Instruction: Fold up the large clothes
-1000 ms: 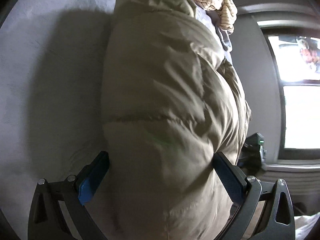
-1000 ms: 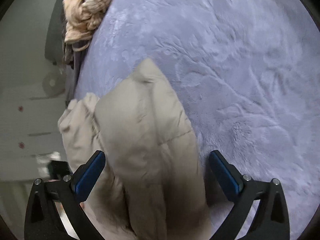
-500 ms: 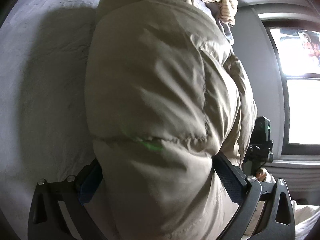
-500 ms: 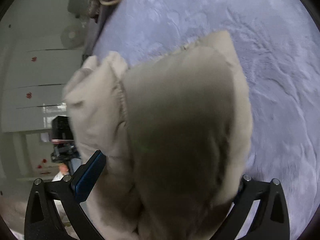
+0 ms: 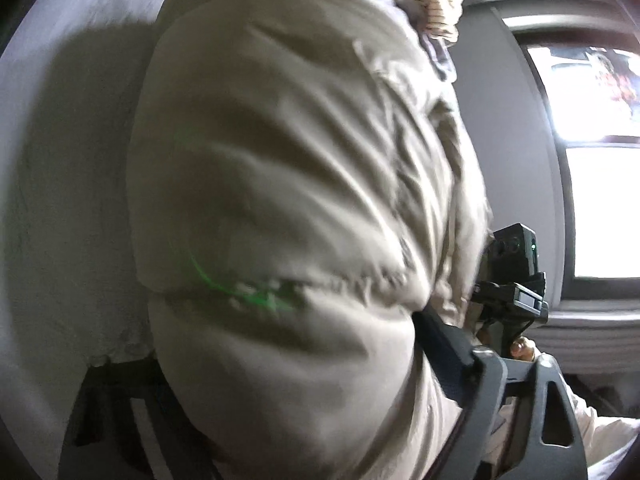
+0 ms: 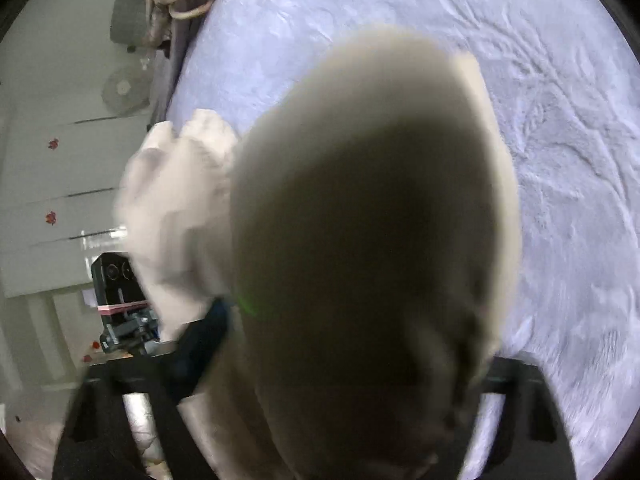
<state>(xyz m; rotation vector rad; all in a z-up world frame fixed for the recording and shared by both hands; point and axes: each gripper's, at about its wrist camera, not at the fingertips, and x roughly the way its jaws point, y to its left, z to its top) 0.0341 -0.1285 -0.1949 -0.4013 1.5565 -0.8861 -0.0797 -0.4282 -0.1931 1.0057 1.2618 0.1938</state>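
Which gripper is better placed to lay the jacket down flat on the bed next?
Probably the right gripper: past its part of the jacket lies bare bed. The left gripper faces mostly jacket.

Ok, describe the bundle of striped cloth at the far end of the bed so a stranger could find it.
Start from the wide lavender plush bed cover and follow it to its far edge, beyond the puffy beige quilted jacket. There lies a crumpled cream cloth with thin dark stripes; the jacket is plain and padded.

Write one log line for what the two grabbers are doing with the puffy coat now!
stage: mid-fold | left gripper: puffer jacket between fingers, grip unclear | right gripper: jacket bulk between fingers, grip unclear | surface: lavender blanket
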